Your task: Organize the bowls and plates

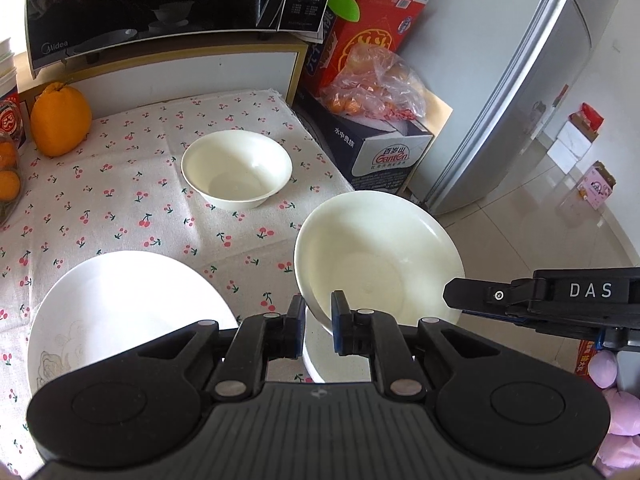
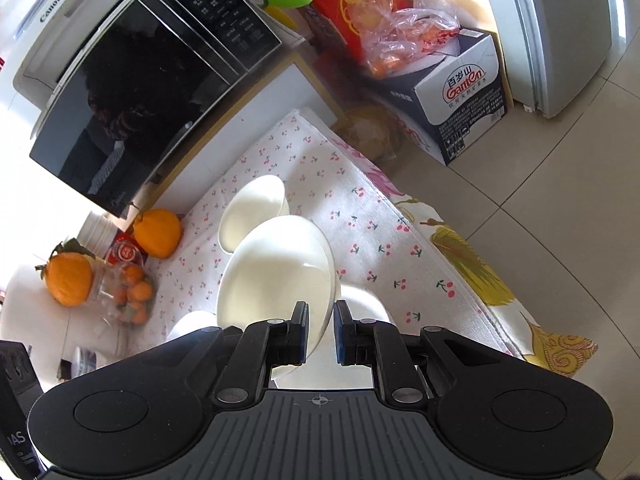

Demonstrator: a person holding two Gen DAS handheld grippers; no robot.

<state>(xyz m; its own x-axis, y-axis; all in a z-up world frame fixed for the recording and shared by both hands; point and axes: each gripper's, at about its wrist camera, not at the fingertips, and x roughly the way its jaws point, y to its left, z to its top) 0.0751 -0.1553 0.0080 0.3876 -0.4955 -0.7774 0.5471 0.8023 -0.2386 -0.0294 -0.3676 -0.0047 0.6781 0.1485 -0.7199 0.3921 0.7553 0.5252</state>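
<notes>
White bowl [image 1: 237,168]; cherry-print tablecloth [image 1: 120,200]; orange pomelo [image 1: 60,120].

free: cloth [image 1: 120,208] centre | blocked: far bowl [image 1: 237,168], plate [image 1: 128,312], orange [image 1: 60,120], microwave [image 1: 160,0]

My left wrist view sits close above the table [image 1: 120,184], looking across it toward the microwave [image 1: 160,0] and refrigerator [image 1: 540,80]. My right wrist view looks down from higher, rolled sideways, at the same cherry-print cloth [image 2: 360,220]. Both share the microwave [image 2: 140,80], the Ganten box [image 2: 460,92] and the small bowl [image 1: 237,168] [image 2: 250,212].
</notes>
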